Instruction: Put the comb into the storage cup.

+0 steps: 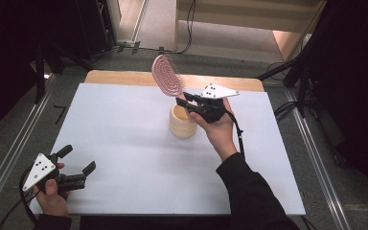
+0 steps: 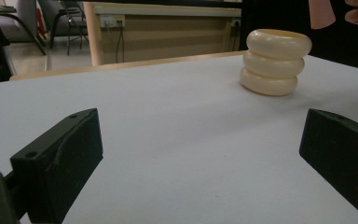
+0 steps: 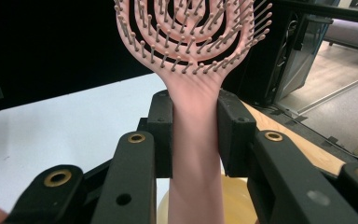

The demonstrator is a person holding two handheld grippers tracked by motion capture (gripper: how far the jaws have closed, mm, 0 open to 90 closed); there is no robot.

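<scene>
the right gripper point(image 3: 193, 135) has its two black jaws clamped on the smooth pink handle of a pink plastic hairbrush point(image 1: 166, 76) with a looped, open-work bristle head, pinching it just below the neck; in the right gripper view the lower end of the handle reaches down to the yellow mouth of a cream ribbed cup point(image 1: 182, 122) shaped like three stacked rings. seen from above, the brush leans up and away from that cup, its head well above the rim and its handle end right over the opening, though whether it has entered the cup cannot be told. so the brush is gripped and carried to the cup; what looks left is to lower the handle in and let go. the left gripper point(image 1: 77, 165) rests far from the cup, near the front left corner of the white table top point(image 1: 124, 143), jaws spread wide with nothing between them.
</scene>
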